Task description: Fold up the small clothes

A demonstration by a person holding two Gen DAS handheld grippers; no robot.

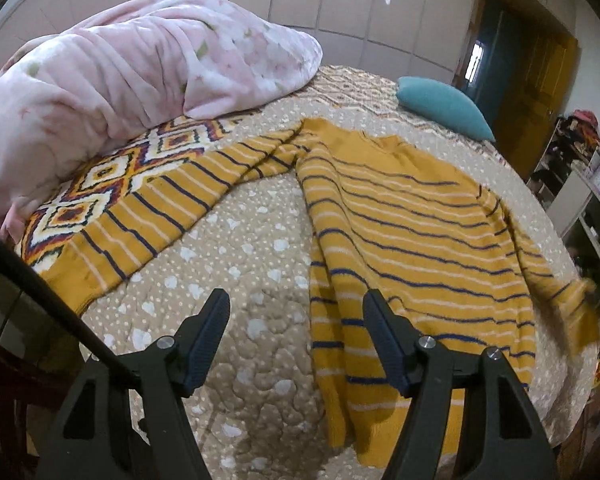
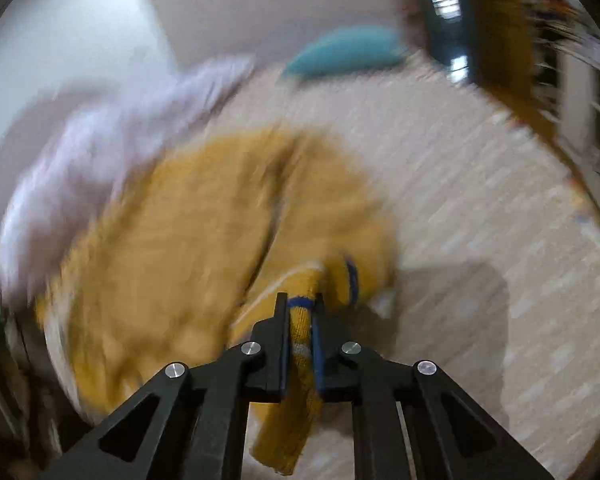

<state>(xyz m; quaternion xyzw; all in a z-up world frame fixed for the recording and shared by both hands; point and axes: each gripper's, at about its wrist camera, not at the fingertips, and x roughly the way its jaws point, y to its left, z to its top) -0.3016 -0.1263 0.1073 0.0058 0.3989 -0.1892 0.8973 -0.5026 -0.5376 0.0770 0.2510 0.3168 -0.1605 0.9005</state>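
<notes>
Mustard striped sweater [image 1: 400,220] spread on a beige quilted bed [image 1: 240,280].
Left gripper [image 1: 296,344] hangs wide and empty above bare quilt beside the hem; right gripper [image 2: 300,320] pinches a sweater edge. Beyond lie a pink blanket [image 1: 120,72], teal pillow [image 1: 440,104], then wardrobe doors [image 1: 340,8].

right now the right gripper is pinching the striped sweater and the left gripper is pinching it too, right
Only half right. The right gripper is shut on the striped sweater, as the right wrist view shows. The left gripper is open with nothing between its fingers, above the bedspread, as the left wrist view shows.
</notes>
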